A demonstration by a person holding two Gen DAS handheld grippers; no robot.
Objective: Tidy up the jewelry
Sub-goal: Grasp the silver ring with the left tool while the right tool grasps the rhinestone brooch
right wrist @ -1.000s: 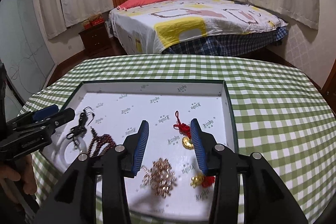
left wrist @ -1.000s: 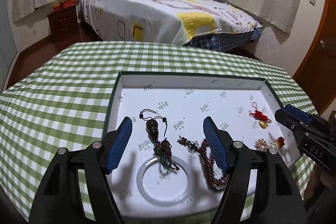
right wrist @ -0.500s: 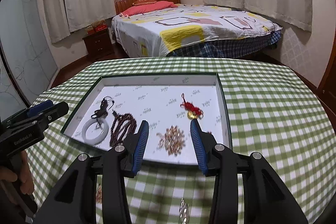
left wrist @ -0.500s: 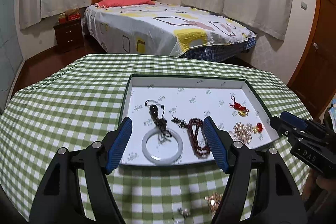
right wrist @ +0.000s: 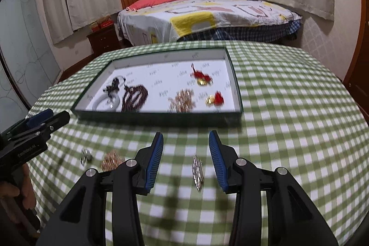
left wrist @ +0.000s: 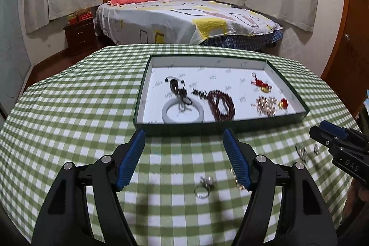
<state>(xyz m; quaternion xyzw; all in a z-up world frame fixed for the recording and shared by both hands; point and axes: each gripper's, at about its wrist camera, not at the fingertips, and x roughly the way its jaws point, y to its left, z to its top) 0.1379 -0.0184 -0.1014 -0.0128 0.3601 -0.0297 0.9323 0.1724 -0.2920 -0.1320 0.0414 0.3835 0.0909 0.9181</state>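
Sitting on the green checked tablecloth (left wrist: 69,107) is a shallow green-walled tray (left wrist: 297,93) lined in white, and it's well stocked: a pale bangle (left wrist: 183,110) at the near left with a dark corded pendant (left wrist: 176,87) draped over its rim, dark red beads (left wrist: 221,105) coiled just beside it, a gold cluster (left wrist: 265,105), a small red-and-gold charm (left wrist: 284,103) near the right wall, and a red knotted charm (left wrist: 260,84) farther back.

Left gripper (left wrist: 184,159) hangs over the cloth short of the tray, jaws spread wide, nothing between the pads; a silver ring (left wrist: 203,187) lies on the cloth below the gap. Right gripper (right wrist: 185,160) holds a narrower gap, also gripping nothing, with a small silver piece (right wrist: 197,171) on the cloth beneath.

Left view gives the crisp look into the tray and catches two little silver bits (left wrist: 302,151) near the other claw's tip. Right view is smeared, but it shows a loose gold cluster (right wrist: 111,160) on the cloth beside the ring, which the left claw mostly hides in its own view, plus a hand (right wrist: 23,193) on the handle.

Lettering: "DAS" on the right tool's side, a name on the left tool too blurred to read. Tray lining carries repeated small print, illegible.
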